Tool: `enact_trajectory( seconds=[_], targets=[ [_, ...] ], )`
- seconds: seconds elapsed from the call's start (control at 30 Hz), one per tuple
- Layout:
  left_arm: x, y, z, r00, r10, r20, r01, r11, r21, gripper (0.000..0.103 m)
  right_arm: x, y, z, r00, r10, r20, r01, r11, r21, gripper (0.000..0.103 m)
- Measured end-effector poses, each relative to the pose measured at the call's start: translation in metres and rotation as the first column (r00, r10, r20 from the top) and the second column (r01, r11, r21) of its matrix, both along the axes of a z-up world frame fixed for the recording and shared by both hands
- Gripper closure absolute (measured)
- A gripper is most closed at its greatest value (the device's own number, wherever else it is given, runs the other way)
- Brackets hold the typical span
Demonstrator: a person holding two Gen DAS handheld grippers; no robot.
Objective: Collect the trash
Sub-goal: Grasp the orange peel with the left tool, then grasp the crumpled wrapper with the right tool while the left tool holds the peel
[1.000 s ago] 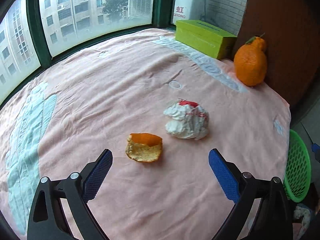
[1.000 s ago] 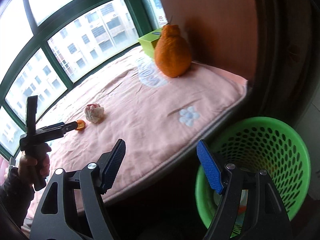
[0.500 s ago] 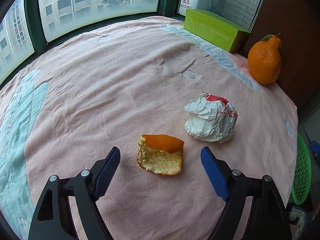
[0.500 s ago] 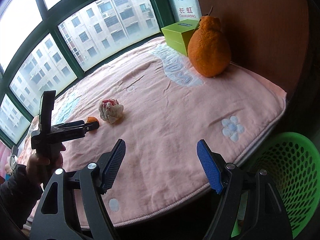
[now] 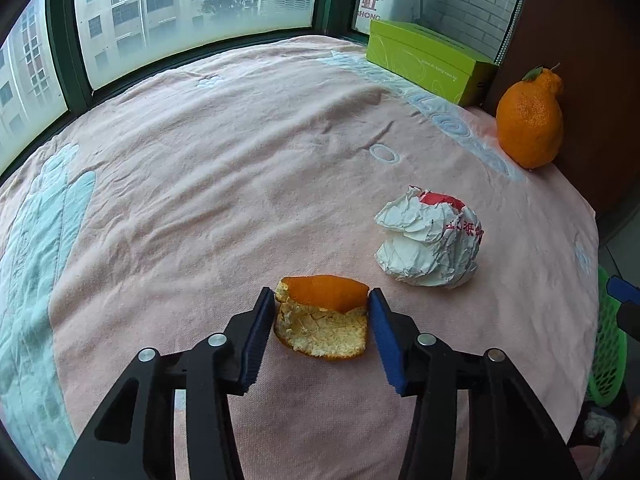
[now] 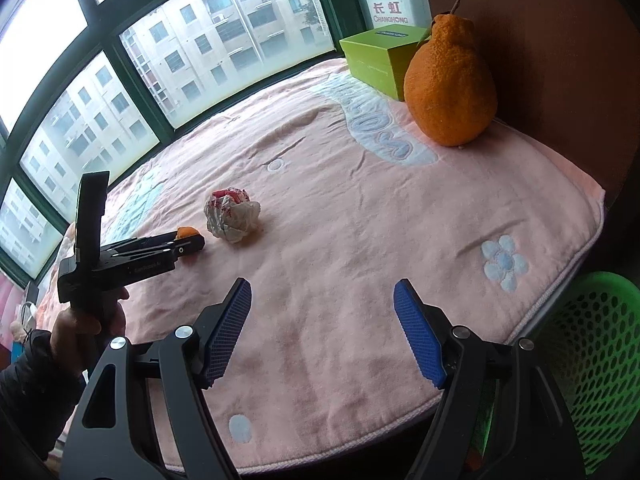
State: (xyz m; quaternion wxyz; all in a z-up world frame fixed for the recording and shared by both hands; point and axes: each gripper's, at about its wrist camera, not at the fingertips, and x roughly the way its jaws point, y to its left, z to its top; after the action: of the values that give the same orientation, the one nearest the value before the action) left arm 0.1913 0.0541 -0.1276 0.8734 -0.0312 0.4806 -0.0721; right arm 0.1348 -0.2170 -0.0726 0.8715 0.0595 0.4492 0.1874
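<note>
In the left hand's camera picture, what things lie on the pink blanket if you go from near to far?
Orange peel between the left gripper fingers → crumpled paper ball → whole orange → green box.

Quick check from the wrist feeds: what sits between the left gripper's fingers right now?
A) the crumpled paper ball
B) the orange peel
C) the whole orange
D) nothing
B: in the left wrist view the left gripper has its blue pads closed against both sides of the orange peel, while the crumpled paper ball lies apart on the pink cloth.
</note>
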Motion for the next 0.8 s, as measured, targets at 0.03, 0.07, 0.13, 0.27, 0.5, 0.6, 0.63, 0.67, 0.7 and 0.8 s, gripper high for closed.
enact_trajectory(
  seconds=[0.03, 0.07, 0.13, 0.27, 0.5, 0.6, 0.63, 0.67, 0.7, 0.8],
  targets=[
    [-0.001, 0.001, 0.001, 1.000, 0.002, 0.004, -0.002, 1.000, -0.005, 0.058, 0.001, 0.002, -0.001, 1.000, 0.003, 0.000, -0.003, 1.000, 0.001, 0.029],
    [-0.002, 0.002, 0.003, 1.000, 0.004, 0.007, -0.004, 1.000, -0.012, 0.059, 0.002, 0.004, -0.001, 1.000, 0.007, 0.000, -0.007, 1.000, 0.001, 0.029],
    [-0.004, 0.005, 0.005, 1.000, 0.006, 0.011, -0.005, 1.000, -0.022, 0.061, 0.004, 0.009, -0.001, 1.000, 0.013, 0.001, -0.013, 1.000, 0.002, 0.029],
    [-0.010, 0.013, 0.013, 1.000, 0.017, 0.025, -0.016, 0.999, -0.033, 0.063, 0.010, 0.021, -0.003, 0.999, 0.032, 0.001, -0.032, 0.999, 0.009, 0.029],
    [-0.022, 0.037, 0.036, 0.997, 0.049, 0.059, -0.045, 0.997, -0.068, 0.064, 0.029, 0.059, -0.006, 0.996, 0.094, -0.011, -0.093, 0.995, 0.039, 0.029],
    [-0.027, 0.047, 0.042, 0.996, 0.066, 0.063, -0.061, 0.994, -0.089, 0.064, 0.042, 0.075, -0.011, 0.994, 0.105, -0.029, -0.103, 0.993, 0.060, 0.029],
    [-0.028, 0.050, 0.044, 0.995, 0.071, 0.064, -0.065, 0.993, -0.095, 0.064, 0.046, 0.080, -0.012, 0.994, 0.105, -0.032, -0.103, 0.993, 0.061, 0.029],
    [-0.030, 0.052, 0.045, 0.995, 0.075, 0.066, -0.069, 0.993, -0.100, 0.064, 0.050, 0.086, -0.014, 0.994, 0.106, -0.035, -0.104, 0.993, 0.060, 0.029],
    [-0.031, 0.054, 0.046, 0.995, 0.079, 0.067, -0.072, 0.992, -0.101, 0.064, 0.053, 0.091, -0.016, 0.993, 0.109, -0.040, -0.106, 0.992, 0.060, 0.029],
    [-0.035, 0.059, 0.049, 0.994, 0.083, 0.071, -0.075, 0.992, -0.104, 0.064, 0.063, 0.105, -0.023, 0.992, 0.114, -0.060, -0.110, 0.992, 0.066, 0.030]
  ],
)
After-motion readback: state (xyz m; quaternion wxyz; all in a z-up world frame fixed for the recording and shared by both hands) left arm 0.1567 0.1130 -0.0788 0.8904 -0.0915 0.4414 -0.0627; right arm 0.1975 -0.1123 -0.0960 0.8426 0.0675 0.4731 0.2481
